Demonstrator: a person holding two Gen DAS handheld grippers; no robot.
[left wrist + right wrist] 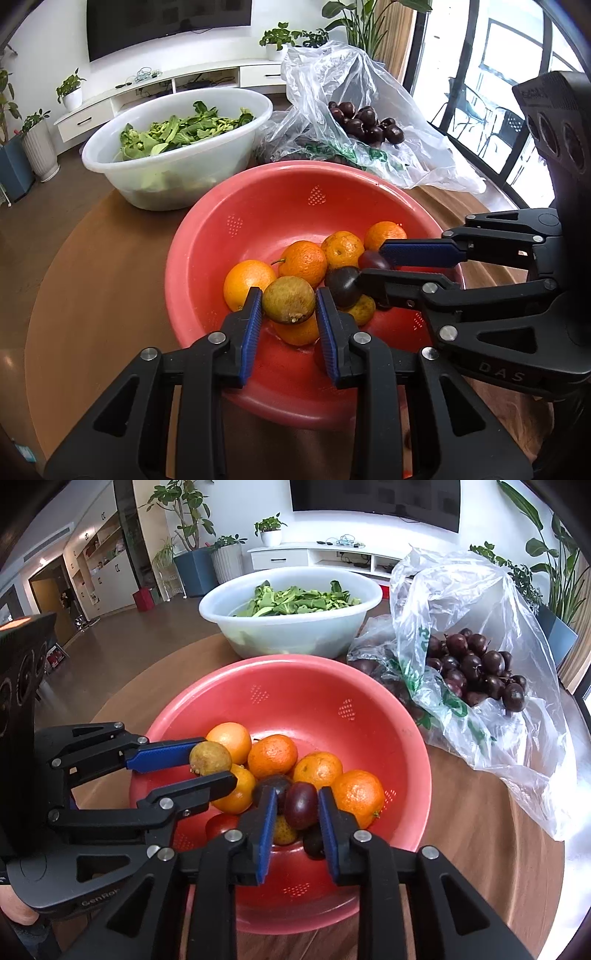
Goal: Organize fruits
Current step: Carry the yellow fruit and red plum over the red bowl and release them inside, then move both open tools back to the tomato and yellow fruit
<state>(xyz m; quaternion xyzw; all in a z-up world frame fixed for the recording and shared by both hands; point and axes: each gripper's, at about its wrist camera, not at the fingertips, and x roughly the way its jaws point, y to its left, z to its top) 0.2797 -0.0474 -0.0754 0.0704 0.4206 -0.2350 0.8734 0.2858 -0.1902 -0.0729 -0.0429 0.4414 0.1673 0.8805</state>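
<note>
1. Red colander (258, 206) on the table (92, 295) holds oranges (303, 262) and dark plums.
2. Left fingers (289, 300) grip a greenish fruit (288, 299) over it.
3. Right fingers (297, 805) grip a plum (301, 805).
4. White basin (295, 635): greens (295, 600); bag (480, 627): plums.

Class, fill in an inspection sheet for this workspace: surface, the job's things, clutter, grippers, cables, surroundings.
Surface: round wooden table.
Job's things: red colander holding oranges and dark plums; plastic bag of more dark plums beside it.
Clutter: white basin of leafy greens.
Grippers: left gripper closed on a brownish-green fruit; right gripper closed on a plum.
Cables: loose wires on the TV cabinet.
Surroundings: wall television, potted plants.
</note>
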